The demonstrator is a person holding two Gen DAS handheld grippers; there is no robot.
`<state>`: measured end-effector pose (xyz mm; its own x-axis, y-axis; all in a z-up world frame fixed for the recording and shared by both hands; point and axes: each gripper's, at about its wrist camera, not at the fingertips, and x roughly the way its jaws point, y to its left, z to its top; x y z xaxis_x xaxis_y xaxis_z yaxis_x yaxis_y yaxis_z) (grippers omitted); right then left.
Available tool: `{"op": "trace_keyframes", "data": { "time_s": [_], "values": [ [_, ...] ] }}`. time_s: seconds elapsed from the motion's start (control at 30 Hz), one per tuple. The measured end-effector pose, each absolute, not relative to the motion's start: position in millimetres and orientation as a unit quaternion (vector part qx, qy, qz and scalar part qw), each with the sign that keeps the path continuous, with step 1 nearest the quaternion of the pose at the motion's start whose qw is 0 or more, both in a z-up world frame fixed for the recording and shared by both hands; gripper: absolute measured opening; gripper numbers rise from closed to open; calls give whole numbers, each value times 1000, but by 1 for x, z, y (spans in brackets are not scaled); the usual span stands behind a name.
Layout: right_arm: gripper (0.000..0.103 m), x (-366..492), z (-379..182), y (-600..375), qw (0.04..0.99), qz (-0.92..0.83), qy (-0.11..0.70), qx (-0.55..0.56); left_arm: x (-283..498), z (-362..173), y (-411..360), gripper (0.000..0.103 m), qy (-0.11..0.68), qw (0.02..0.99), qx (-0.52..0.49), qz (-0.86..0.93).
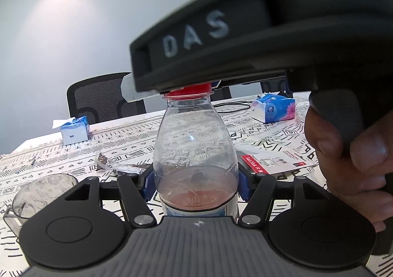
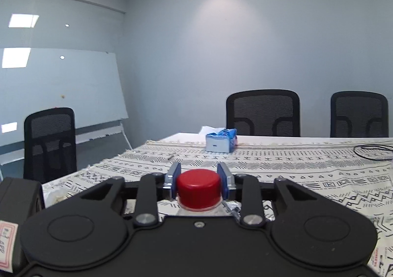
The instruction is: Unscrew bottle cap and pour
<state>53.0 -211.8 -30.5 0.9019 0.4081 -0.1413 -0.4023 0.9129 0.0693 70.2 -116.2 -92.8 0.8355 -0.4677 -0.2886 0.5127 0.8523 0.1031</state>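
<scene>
Bench (image 1: 127,134): patterned cloth, bottle (image 1: 196,149) upright on it.
Left tongs (image 1: 196,185): clamped on bottle's body.
Right tongs (image 2: 199,178): pads beside red cap (image 2: 199,186), seemingly gripping it.
Cup (image 1: 36,198): left of bottle.

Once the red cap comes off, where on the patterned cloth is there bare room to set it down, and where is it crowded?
Bare cloth stretches between the blue tissue box and the black cable loop. Another strip lies between that box and the foil wrapper. It is crowded round the bottle: wrapper and clear cup on one side, SanDisk card pack and tissue pack on the other.
</scene>
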Motion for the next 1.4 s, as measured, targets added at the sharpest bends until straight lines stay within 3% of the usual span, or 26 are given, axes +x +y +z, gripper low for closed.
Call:
{"op": "trace_keyframes", "data": {
  "time_s": [0.63,0.77,0.87,1.0,1.1,1.17,1.4],
  "values": [
    [34,89,-40,-265,886,462,23,-9,73,-95,-109,59,127,949,80,-276],
    [35,87,-31,-259,896,442,42,-6,73,-95,-109,59,128,951,75,-272],
    [46,71,-27,-243,934,354,50,-6,72,-96,-110,59,125,953,75,-267],
    [49,51,-27,-232,960,271,61,20,69,-97,-114,59,115,955,85,-260],
    [49,39,-27,-225,968,243,55,16,71,-97,-114,59,117,956,81,-258],
    [33,35,-27,-220,972,229,49,3,71,-97,-114,59,116,956,81,-255],
    [33,36,-28,-218,972,227,52,-14,68,-97,-115,59,115,956,84,-256]
  ]
}}
